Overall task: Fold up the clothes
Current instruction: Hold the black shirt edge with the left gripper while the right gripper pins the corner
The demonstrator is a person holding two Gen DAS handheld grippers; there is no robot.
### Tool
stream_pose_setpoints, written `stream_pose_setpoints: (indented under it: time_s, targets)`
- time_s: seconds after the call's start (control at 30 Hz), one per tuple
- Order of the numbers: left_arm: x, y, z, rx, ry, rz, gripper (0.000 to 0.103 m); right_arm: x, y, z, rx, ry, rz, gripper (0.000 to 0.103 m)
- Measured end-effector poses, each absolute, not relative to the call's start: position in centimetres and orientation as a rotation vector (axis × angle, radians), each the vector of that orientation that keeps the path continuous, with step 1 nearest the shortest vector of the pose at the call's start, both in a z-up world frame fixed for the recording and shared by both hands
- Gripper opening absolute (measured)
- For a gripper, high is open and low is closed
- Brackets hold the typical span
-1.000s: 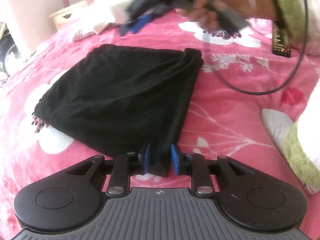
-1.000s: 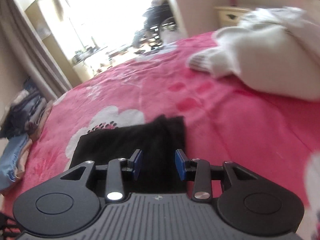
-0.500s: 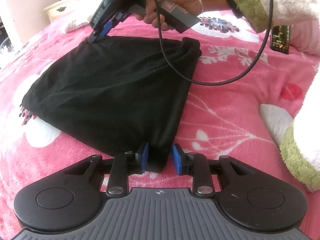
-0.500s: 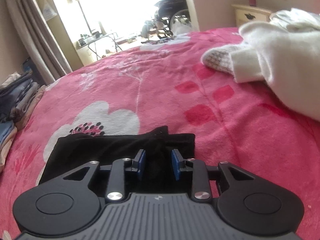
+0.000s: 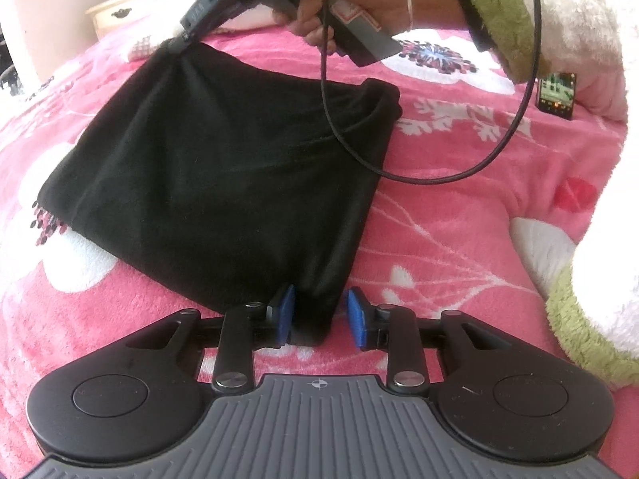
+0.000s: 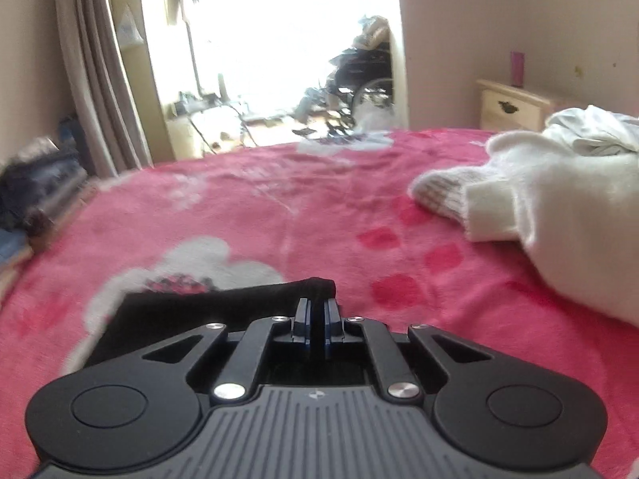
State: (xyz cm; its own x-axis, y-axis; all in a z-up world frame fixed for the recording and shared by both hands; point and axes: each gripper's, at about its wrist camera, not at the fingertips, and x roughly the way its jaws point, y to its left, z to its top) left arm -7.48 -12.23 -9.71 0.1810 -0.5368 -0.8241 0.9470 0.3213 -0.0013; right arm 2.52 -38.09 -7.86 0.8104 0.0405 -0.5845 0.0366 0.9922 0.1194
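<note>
A black garment (image 5: 219,167) lies folded flat on the pink flowered blanket (image 5: 459,247). Its near corner sits between the blue pads of my left gripper (image 5: 319,315), whose jaws are opening; the right pad stands clear of the cloth. In the left wrist view a hand holds my right gripper (image 5: 177,42) at the garment's far corner, which is bunched and pulled up slightly. The right wrist view shows the right gripper (image 6: 316,313) shut, with the black garment (image 6: 199,303) pinched between its pads.
A white fluffy garment (image 6: 559,207) lies to the right on the bed. A phone (image 5: 557,90) rests near the sleeve, and a black cable (image 5: 439,175) loops over the blanket. A bedside table (image 6: 507,103) and a clothes stack (image 6: 32,183) flank the bed.
The right gripper came down onto the garment's far corner and shut on it, bunching the cloth. The left jaws spread a little wider around the near corner.
</note>
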Motion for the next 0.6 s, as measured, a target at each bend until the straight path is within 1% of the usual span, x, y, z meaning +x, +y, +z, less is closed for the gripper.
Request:
stream_pose_setpoints:
  time_s: [0.1,0.2,0.23,0.27,0.3,0.33,0.37,0.4,0.43,0.57,0.6]
  targets:
    - [-7.7,-12.3,-9.8,0.61,0.825,-1.145,0.031,3.8,-38.8,-9.8,0.124,0.702,-0.042,0.007]
    - [-7.7,-12.4,-9.8,0.611,0.824,-1.144,0.032,4.1,-38.7,-10.5,0.111,0.734,-0.047,0.013]
    - [-7.7,-12.4,-9.8,0.611,0.824,-1.144,0.032,3.9,-38.9,-10.2,0.125,0.723,-0.051,0.021]
    - [-7.7,-12.4,-9.8,0.611,0.824,-1.144,0.032,3.6,-39.2,-9.9,0.141,0.711,-0.056,0.026]
    - [-7.7,-12.3,-9.8,0.61,0.825,-1.144,0.032,3.4,-39.6,-9.6,0.168,0.694,-0.061,0.04]
    - [-7.7,-12.3,-9.8,0.61,0.825,-1.145,0.032,3.0,-40.3,-9.3,0.205,0.681,-0.065,0.044]
    - [-7.7,-12.4,-9.8,0.61,0.825,-1.145,0.032,3.0,-41.0,-9.3,0.248,0.684,-0.07,0.045]
    - [-7.7,-12.3,-9.8,0.611,0.824,-1.145,0.032,3.0,-41.8,-9.3,0.292,0.689,-0.075,0.051]
    - [-7.7,-12.3,-9.9,0.613,0.821,-1.146,0.033,3.2,-42.6,-9.6,0.353,0.706,-0.07,0.052]
    - [-7.9,-12.3,-10.0,0.622,0.81,-1.149,0.033,3.8,-45.4,-11.2,0.583,0.771,-0.022,0.052]
    - [-7.9,-12.3,-10.0,0.624,0.808,-1.149,0.033,4.0,-45.6,-11.4,0.601,0.778,-0.013,0.052]
